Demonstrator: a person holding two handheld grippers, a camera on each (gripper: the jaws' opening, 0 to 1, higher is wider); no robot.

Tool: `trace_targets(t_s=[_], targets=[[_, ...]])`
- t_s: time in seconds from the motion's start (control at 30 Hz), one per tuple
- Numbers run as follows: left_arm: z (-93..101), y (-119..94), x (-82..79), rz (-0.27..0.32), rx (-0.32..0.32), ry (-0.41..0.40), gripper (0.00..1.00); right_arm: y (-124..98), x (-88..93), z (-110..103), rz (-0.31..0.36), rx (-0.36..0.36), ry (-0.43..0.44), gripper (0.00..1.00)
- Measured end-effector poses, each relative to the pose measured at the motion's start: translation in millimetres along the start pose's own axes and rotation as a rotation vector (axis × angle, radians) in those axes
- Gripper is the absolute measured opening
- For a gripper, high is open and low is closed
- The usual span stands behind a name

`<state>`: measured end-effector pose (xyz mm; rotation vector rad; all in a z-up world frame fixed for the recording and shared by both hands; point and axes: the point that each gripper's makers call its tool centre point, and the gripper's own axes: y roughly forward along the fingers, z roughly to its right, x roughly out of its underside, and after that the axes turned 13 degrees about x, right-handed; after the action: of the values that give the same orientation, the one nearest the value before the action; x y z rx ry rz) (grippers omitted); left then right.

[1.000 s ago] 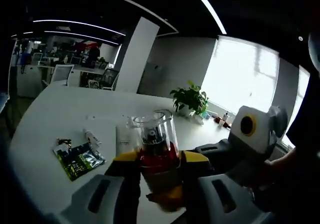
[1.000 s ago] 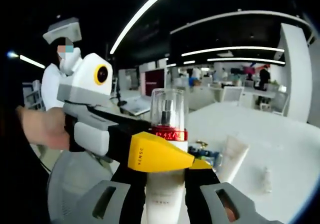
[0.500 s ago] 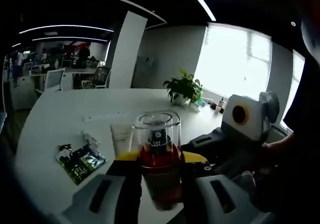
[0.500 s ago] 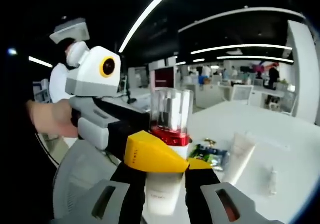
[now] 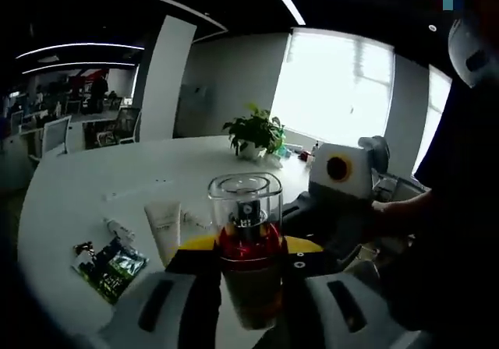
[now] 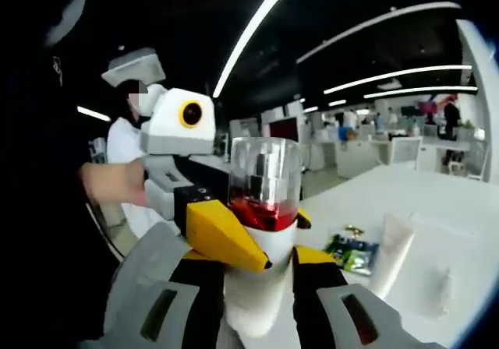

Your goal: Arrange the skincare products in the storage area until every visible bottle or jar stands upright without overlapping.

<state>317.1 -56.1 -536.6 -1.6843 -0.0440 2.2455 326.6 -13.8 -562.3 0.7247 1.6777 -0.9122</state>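
Observation:
A skincare bottle (image 5: 246,244) with a clear cap, a red band and a pale body hangs above the white table (image 5: 86,185). My left gripper (image 5: 248,249) is shut on it just under the red band. In the right gripper view the same bottle (image 6: 263,209) stands upright between the jaws of my right gripper (image 6: 261,269), which is shut on its white body. One of the left gripper's yellow fingers (image 6: 218,232) presses on the bottle from the left. A white tube (image 5: 164,226) lies flat on the table, with a small tube (image 5: 117,228) beside it.
A dark green sachet (image 5: 105,259) lies near the tubes, also seen as the sachet (image 6: 352,252) next to the white tube (image 6: 394,244). A potted plant (image 5: 253,133) stands at the table's far edge. A person's hand (image 6: 109,184) holds the left gripper.
Both views have swung with the hands, so the background has shifted. The bottle stays held between both grippers and has tipped slightly more upright in the right gripper view.

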Motion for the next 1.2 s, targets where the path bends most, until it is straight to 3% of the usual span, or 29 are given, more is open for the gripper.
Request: trace_targets(t_s=[0.2,0.37,0.8,0.9,0.93,0.97,1.2], targets=[[26.0,3.5,-5.5,-0.007,0.141,0.04,0.25,-13.7,-4.7,-16.1,0.006,-0.18,-0.002,0.32],[33.4,7.4,-7.1,-0.032,0.192,0.088,0.25,-21.3,-3.9,-20.6,-0.023,-0.261,-0.077,0.29],[40.1,4.9,-2.6,-0.077,0.266,0.136,0.25,-29.7,-1.6,-25.5,-0.034,-0.331,-0.189,0.27],[40.6,2.8,-2.9,-0.064,0.275,0.124,0.25,-28.8,-2.6,-24.3,-0.025,-0.327,-0.191,0.23],[41.8,2.4,-2.7,-0.061,0.281,0.126,0.25,-32.4,3.4,-28.0,-0.054,-0.358,-0.171,0.24],[42.1,2.9,-3.7,-0.056,0.282,0.124,0.25,-28.0,0.0,-23.5,-0.026,-0.337,-0.173,0.24],[43.8,4.2,-5.6,-0.052,0.292,0.147,0.25,-24.9,-1.0,-21.2,-0.01,-0.319,-0.137,0.21]])
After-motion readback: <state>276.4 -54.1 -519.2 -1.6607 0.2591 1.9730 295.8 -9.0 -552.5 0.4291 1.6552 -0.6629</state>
